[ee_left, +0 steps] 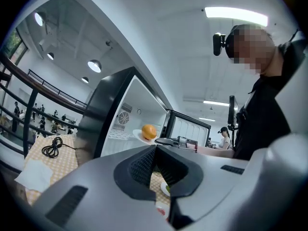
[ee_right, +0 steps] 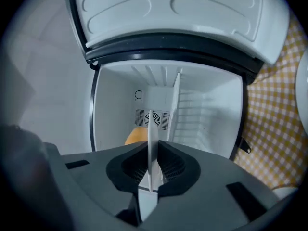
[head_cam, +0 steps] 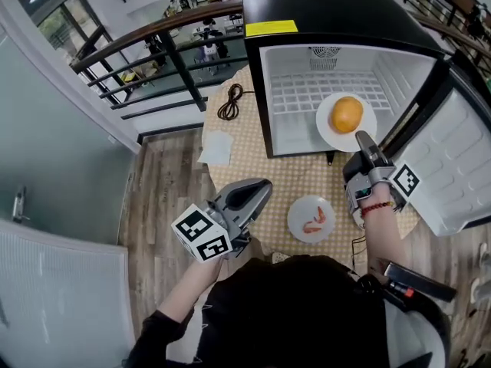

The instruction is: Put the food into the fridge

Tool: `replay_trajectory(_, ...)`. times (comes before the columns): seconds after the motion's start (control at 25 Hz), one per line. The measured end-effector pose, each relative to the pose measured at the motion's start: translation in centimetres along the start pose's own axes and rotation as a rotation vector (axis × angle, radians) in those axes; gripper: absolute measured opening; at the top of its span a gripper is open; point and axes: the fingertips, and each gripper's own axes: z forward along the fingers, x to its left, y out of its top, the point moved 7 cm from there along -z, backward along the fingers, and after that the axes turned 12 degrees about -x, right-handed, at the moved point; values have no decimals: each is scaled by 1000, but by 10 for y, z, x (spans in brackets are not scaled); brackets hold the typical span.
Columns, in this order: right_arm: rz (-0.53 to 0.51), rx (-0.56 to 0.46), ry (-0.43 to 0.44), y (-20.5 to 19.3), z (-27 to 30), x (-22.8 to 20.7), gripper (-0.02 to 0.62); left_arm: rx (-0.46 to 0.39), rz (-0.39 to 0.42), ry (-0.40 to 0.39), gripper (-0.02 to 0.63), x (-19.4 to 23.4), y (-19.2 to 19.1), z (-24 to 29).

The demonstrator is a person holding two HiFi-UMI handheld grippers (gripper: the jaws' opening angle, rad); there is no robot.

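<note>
Setting: a small black fridge (head_cam: 307,6) stands at the far side of a round table (head_cam: 299,179) covered in a yellow checked cloth. Its door (head_cam: 460,167) is swung wide open to the right, showing a white interior.
Right gripper (head_cam: 362,138): pointing level into the fridge, its jaws clenched on the near rim of a white plate (head_cam: 326,131). The right gripper view shows the rim edge-on, pinched between the pads.
Orange (head_cam: 347,114): sits in the middle of that plate.
Plate position: at the mouth of the fridge, towards its right side, partly inside. I cannot tell whether it rests on the fridge floor.
Left gripper (head_cam: 265,184): held over the table's near left edge, pointing towards the fridge. Its jaws are closed tip to tip with nothing between them.
Second plate (head_cam: 301,222): white, on the cloth near the table's front edge, between the two grippers. It carries a few shrimp (head_cam: 314,222).
Cable (head_cam: 230,102): a black coil on the cloth left of the fridge.
Napkin (head_cam: 216,148): white, at the table's left edge, nearer than the cable.
</note>
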Motion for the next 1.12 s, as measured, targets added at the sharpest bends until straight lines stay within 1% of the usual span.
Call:
replay_trajectory(0.2,-29,-3,24,1,51,-7,34,32,-19,6,14,35,-6,1)
replay_trajectory(0.36,-79,1,18,1,73,-10,34,43,-2,-33,14,46,-16,2)
replay_trajectory(0.52,-85,-24,11,2,94,-18,34,64,-7,-65,14,64,-31,14)
replay_trajectory(0.72,-77,-26,19,0,108,-12,37,67,-34,-90,14,74,-39,22)
replay_trajectory(0.96,-145,-54,-58,-2,105,-8,37,83,-35,-165,14,85,-36,30)
replay_trajectory(1.12,-125,-80,-136,-14,107,-10,37,67,-76,-225,14,94,-26,39)
